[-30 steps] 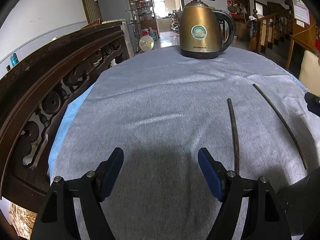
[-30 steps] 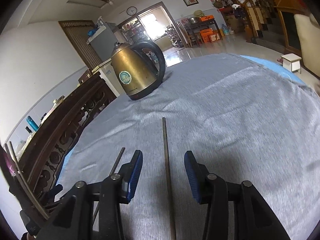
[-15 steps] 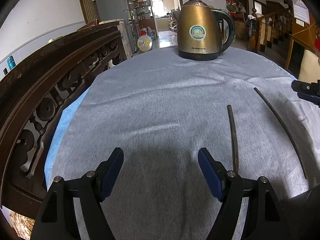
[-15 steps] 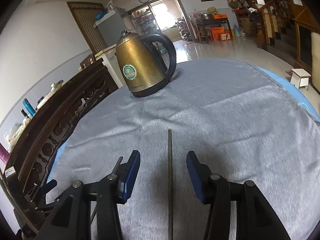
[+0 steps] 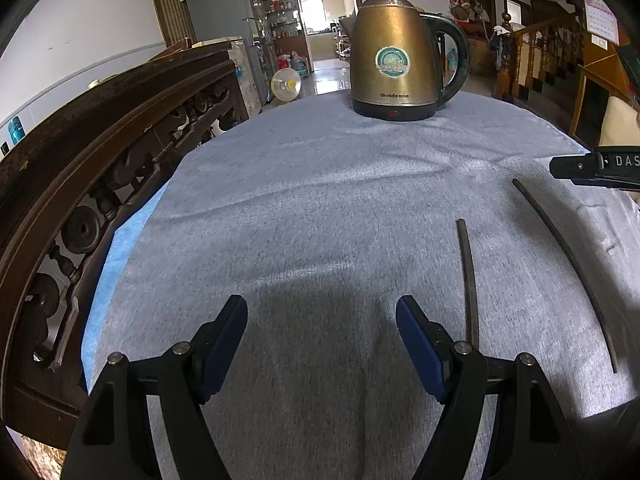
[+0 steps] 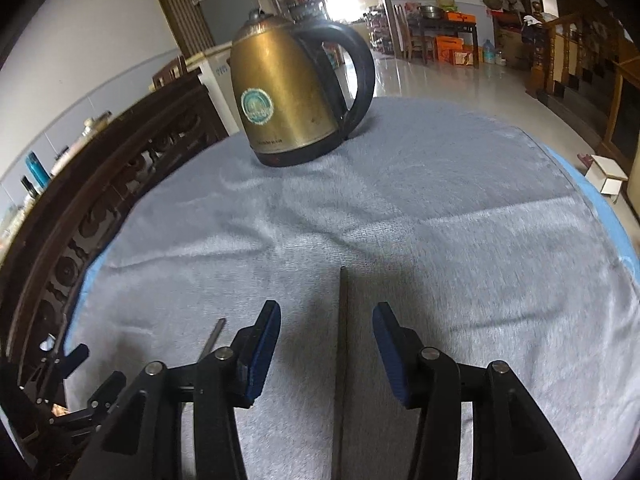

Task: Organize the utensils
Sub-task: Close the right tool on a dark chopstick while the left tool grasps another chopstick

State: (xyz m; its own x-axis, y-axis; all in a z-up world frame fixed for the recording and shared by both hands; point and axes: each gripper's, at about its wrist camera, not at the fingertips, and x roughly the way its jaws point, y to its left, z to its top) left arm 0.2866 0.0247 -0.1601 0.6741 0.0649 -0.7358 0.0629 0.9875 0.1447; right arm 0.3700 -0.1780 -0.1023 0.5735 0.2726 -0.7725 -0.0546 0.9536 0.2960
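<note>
Right tongs [image 6: 326, 344] agape astride chopstick [image 6: 343, 340]

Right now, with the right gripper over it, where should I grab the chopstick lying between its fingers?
Probably mid-length, coming straight down from above. The chopstick lies flat on the grey cloth, running along the line the right gripper points, between open jaws that do not touch it. Closing across its thin width should pinch it; the ends offer less balance.

Brushed brass-toned metal kettle [image 5: 394, 56] on matt, napped grey cloth [image 5: 320, 200]; glossy carved dark wood rail [image 5: 100, 152]
</note>
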